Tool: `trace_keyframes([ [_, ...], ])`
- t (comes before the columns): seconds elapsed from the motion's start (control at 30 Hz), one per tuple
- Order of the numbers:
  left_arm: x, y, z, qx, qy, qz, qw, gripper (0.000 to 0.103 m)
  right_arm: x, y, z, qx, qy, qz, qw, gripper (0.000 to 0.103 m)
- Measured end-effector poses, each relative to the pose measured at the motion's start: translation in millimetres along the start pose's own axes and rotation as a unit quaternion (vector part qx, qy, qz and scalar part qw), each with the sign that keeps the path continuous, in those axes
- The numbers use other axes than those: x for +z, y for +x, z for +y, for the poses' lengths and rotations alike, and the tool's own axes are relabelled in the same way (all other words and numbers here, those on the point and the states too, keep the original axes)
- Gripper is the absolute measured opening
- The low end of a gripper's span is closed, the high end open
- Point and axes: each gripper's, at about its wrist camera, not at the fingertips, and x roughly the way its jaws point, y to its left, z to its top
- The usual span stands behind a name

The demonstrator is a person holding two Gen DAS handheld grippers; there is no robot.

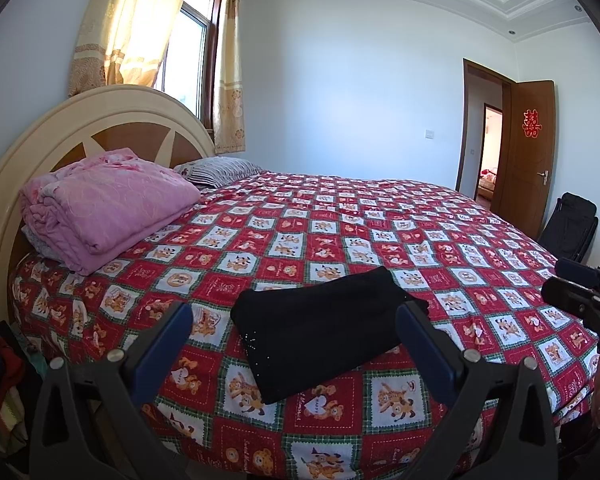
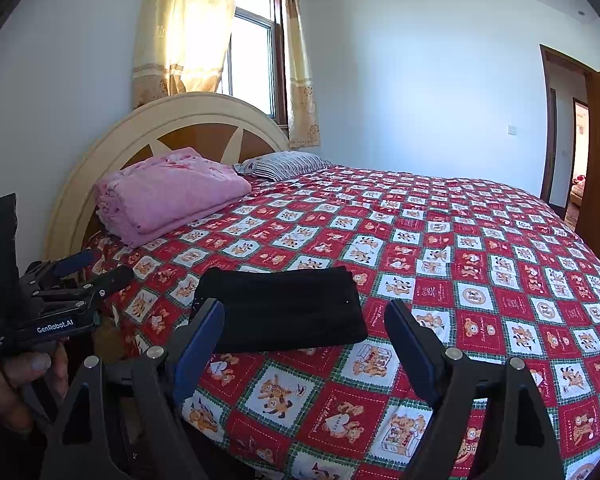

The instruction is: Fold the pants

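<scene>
Black pants [image 1: 320,324] lie folded into a compact rectangle on the red patterned bedspread [image 1: 440,240], near the bed's front edge. They also show in the right wrist view [image 2: 284,312]. My left gripper [image 1: 294,320] is open and empty, held above and short of the pants. My right gripper [image 2: 304,320] is open and empty, also held back from the pants. The right gripper shows at the right edge of the left wrist view [image 1: 580,292]. The left gripper shows at the left of the right wrist view [image 2: 84,272].
A folded pink quilt [image 1: 108,204] and a striped pillow [image 1: 216,170] lie by the round headboard [image 1: 112,120]. A window with yellow curtains is behind it. An open brown door [image 1: 528,152] and a black chair [image 1: 572,224] are at the right. Clothes are piled at the far left [image 1: 0,380].
</scene>
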Motion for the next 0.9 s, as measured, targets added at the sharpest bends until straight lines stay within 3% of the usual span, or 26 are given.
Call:
trace_keyframes([
  [0.33, 3, 1, -6, 0.008, 0.02, -0.007, 0.9997, 0.103, -3, 2, 0, 0.0, -0.002, -0.001, 1.0, 0.083],
  [0.53, 0, 8, -9, 0.042, 0.021, 0.009, 0.9989, 0.103, -5, 2, 0, -0.001, -0.008, 0.0, 1.0, 0.083],
  [0.9, -3, 11, -10, 0.021, 0.018, 0.013, 0.9995, 0.103, -7, 6, 0, -0.002, -0.015, 0.005, 1.0, 0.083],
])
